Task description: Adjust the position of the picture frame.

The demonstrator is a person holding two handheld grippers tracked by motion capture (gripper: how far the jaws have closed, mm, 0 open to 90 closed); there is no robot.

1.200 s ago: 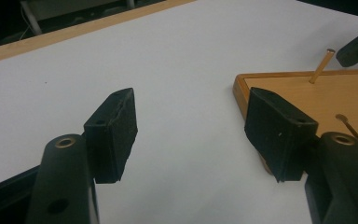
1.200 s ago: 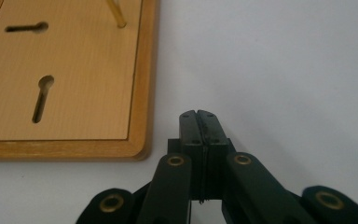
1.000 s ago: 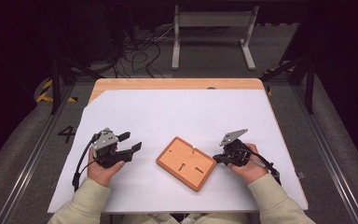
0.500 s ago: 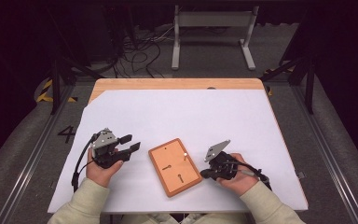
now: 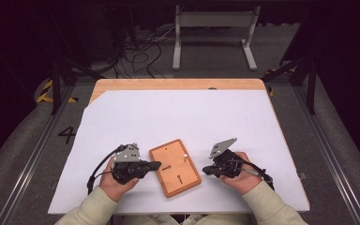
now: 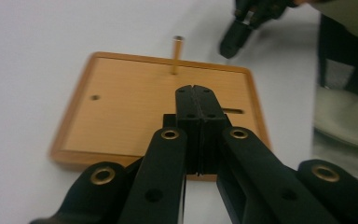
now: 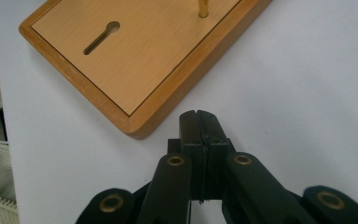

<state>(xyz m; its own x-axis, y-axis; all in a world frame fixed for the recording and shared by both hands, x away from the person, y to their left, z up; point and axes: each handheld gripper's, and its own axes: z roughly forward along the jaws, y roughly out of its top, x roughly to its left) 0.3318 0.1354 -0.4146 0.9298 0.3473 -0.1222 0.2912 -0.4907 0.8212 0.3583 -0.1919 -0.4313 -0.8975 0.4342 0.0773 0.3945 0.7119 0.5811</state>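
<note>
A wooden board (image 5: 175, 167) is laid flat on the white sheet (image 5: 183, 117) of the bench, near its front edge and between the two tongs. The left tongs (image 5: 154, 165) are held with jaws pressed together, their tips over the board's left edge. The right tongs (image 5: 206, 170) are likewise closed on nothing, just beside the board's right edge. A brass peg (image 6: 177, 51) is seen standing upright in the board.

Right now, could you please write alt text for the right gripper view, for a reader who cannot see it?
The right claw, jaws shut and empty, points at a corner of a wooden board on a white table. The board has a keyhole slot and an upright brass peg.
</note>
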